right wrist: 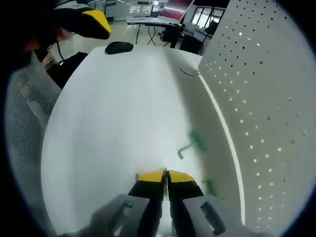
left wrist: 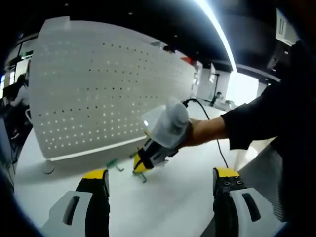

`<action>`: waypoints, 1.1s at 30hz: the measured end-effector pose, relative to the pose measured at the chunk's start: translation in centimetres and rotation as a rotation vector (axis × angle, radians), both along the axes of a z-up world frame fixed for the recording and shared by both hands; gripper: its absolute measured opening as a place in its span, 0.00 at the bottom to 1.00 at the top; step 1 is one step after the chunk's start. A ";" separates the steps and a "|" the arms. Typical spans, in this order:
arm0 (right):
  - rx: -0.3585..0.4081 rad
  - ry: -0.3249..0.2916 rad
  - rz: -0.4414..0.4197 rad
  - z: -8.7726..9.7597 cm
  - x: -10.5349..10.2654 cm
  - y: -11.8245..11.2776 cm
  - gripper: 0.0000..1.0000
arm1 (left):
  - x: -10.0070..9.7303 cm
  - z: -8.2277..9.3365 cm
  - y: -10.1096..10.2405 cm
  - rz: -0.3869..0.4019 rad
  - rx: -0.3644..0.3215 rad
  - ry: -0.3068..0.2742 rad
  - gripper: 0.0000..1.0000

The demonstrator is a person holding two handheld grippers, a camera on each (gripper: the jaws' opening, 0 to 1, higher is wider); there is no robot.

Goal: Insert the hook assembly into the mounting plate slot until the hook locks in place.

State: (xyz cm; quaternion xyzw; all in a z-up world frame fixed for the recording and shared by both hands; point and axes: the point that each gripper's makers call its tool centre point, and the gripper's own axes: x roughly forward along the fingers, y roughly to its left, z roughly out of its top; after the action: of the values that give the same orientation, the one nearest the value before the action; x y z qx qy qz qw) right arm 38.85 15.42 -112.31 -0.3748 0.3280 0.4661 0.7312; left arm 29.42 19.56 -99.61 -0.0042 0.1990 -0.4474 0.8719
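White counter, perforated mounting plate standing upright at its far edge.
Right tool jaws closed, apparently empty; left tool wide open, empty. Green hook assembly lies near the plate's foot; advise opening squarely over its stem before gripping.

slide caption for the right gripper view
Right gripper, jaws closed, over white table; green hook lies beside perforated mounting plate.

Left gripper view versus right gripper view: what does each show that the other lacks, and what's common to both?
Left gripper view: the left tool with jaws open, and a sleeved hand holding the right tool. Right gripper view: a black object at the far end, with desks behind. Shared: the white pegboard, the white table and the green hooks.
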 end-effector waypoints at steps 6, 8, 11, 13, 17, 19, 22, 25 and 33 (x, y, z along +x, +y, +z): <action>0.039 -0.010 -0.022 1.0 0.2 0.2 0.00 | 0.0 0.0 0.1 0.003 0.001 -0.002 0.88; 0.058 -0.014 -0.033 1.5 0.2 0.2 0.00 | 0.0 0.0 0.1 0.003 0.001 -0.003 0.88; 0.102 -0.025 -0.061 2.6 0.3 0.2 0.00 | 0.0 0.0 0.0 0.002 0.002 -0.004 0.88; 0.139 -0.032 -0.078 3.4 0.3 0.3 0.00 | 0.0 0.1 0.0 0.001 0.005 -0.008 0.87; 0.203 -0.045 -0.115 5.0 0.1 0.4 0.00 | 0.1 0.2 0.0 0.003 0.004 -0.016 0.86; 0.266 -0.043 -0.138 6.3 -0.3 0.9 0.00 | 0.1 0.4 0.1 0.007 0.001 -0.022 0.85; 0.355 -0.056 -0.166 8.4 -0.9 1.5 0.00 | 0.2 0.7 0.2 0.015 -0.010 -0.027 0.84; 0.412 -0.067 -0.176 10.1 -1.5 2.0 0.00 | 0.3 0.8 0.3 0.019 -0.016 -0.033 0.83; 0.555 -0.136 -0.202 15.1 -2.9 2.5 0.00 | 0.7 2.1 0.8 0.051 -0.037 -0.089 0.78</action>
State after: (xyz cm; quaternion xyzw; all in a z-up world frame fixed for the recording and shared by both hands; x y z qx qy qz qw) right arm 35.94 17.91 -97.23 -0.1567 0.1741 0.4368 0.8685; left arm 30.14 20.34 -97.47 -0.0055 0.1514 -0.4282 0.8909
